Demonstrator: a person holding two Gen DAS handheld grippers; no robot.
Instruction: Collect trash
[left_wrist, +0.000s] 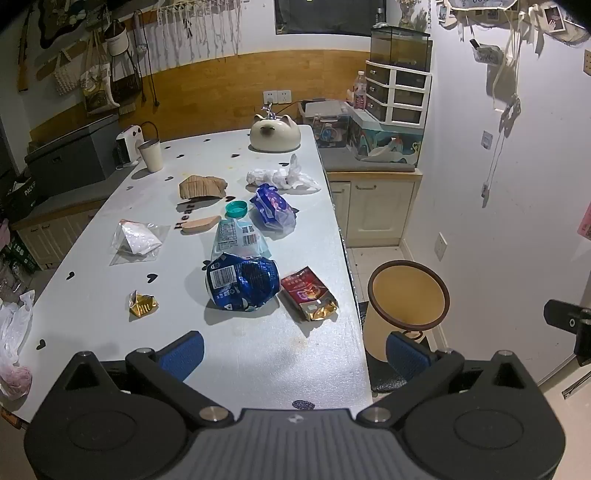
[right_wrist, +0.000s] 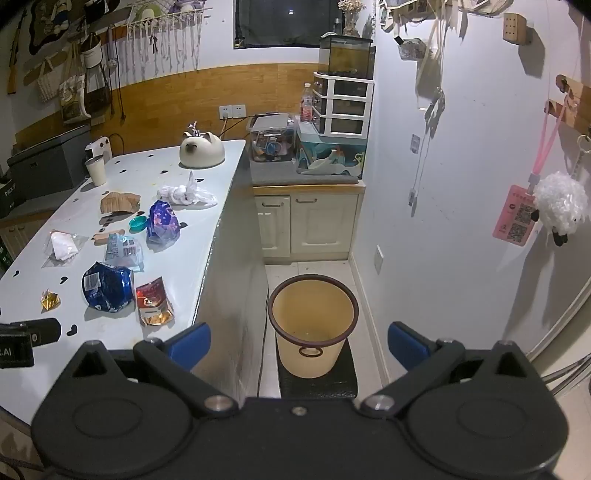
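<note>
With both sets of fingers spread wide and empty, the crinkled blue wrapper (left_wrist: 242, 282) ahead of the left fingers (left_wrist: 184, 354) could slip free when pinched.

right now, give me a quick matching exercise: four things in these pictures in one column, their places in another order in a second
Things:
1. bin
2. red snack packet
3. cat-shaped pot
4. gold wrapper

Places:
A. far end of the table
B. on the floor beside the table
C. near end, away from the bin side
D. near the table edge on the bin side

Pairs: 1-B, 2-D, 3-A, 4-C
</note>
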